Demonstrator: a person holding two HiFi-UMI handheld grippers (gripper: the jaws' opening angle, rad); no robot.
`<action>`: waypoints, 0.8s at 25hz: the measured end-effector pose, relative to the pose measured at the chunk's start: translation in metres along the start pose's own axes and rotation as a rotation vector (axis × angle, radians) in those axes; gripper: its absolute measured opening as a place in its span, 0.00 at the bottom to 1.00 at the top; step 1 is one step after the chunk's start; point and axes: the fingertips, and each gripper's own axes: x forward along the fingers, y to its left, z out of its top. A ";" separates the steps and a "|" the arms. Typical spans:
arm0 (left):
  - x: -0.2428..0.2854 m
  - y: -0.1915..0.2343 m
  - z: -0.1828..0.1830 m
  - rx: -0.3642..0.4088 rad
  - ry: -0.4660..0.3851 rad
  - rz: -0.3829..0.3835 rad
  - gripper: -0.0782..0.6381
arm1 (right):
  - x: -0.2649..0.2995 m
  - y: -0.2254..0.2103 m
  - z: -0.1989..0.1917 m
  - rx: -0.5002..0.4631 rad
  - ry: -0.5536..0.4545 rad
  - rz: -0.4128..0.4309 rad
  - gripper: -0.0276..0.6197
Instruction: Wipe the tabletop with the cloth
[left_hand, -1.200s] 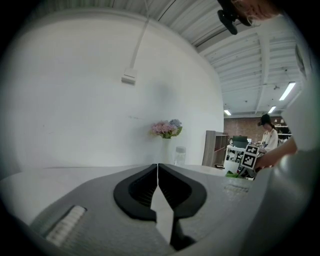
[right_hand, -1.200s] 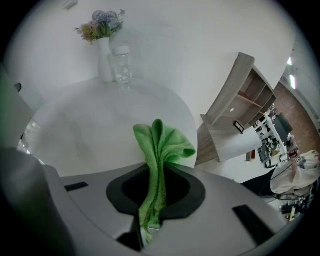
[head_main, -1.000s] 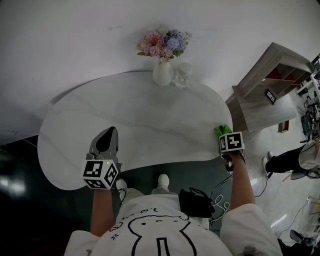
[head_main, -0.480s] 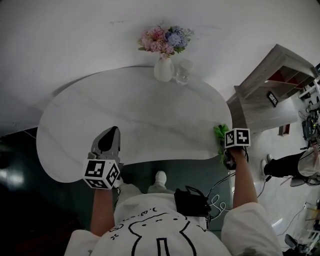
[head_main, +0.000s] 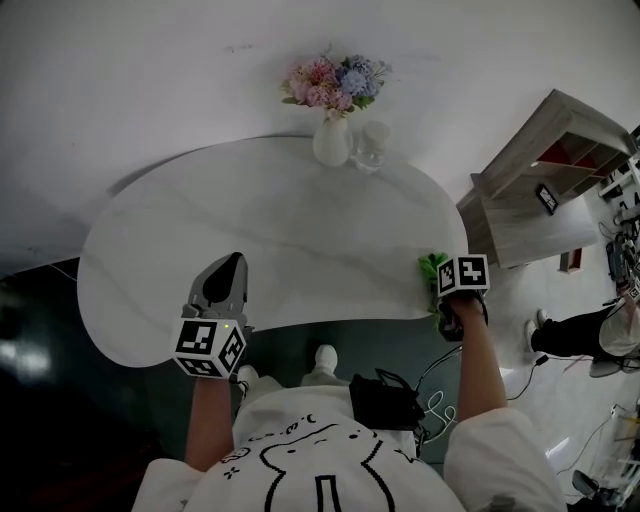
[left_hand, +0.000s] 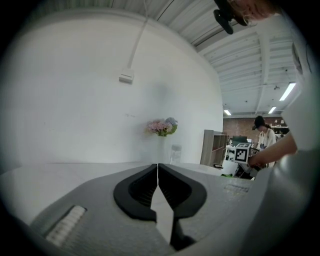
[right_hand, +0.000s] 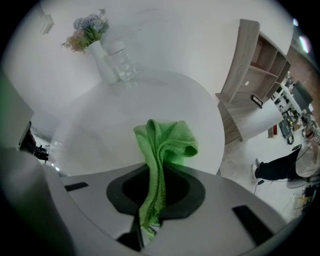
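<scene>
A white marble-look tabletop (head_main: 270, 230) fills the middle of the head view. My right gripper (head_main: 437, 272) is at its near right edge, shut on a green cloth (head_main: 432, 267). In the right gripper view the green cloth (right_hand: 162, 150) sticks up from between the jaws, bunched and folded, above the tabletop (right_hand: 125, 120). My left gripper (head_main: 222, 282) is over the near left part of the table, shut with nothing between its jaws. In the left gripper view the left gripper (left_hand: 158, 167) has its pads pressed together.
A white vase of pink and blue flowers (head_main: 331, 140) and a glass jar (head_main: 370, 150) stand at the table's far edge. A wooden shelf unit (head_main: 530, 190) stands to the right. A person's legs (head_main: 570, 335) show at the far right on the floor.
My right gripper with the cloth shifted slightly along the table's right edge, out and then back inward. The left gripper stayed almost in place.
</scene>
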 end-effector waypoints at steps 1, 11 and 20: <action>-0.001 0.002 0.000 -0.003 -0.002 0.001 0.14 | 0.000 0.003 -0.001 0.017 -0.002 0.011 0.11; -0.016 0.038 0.003 -0.019 -0.010 0.014 0.14 | 0.006 0.044 -0.008 0.092 0.003 0.084 0.11; -0.036 0.070 0.006 -0.013 -0.002 0.016 0.14 | 0.014 0.088 -0.011 0.078 0.012 0.086 0.11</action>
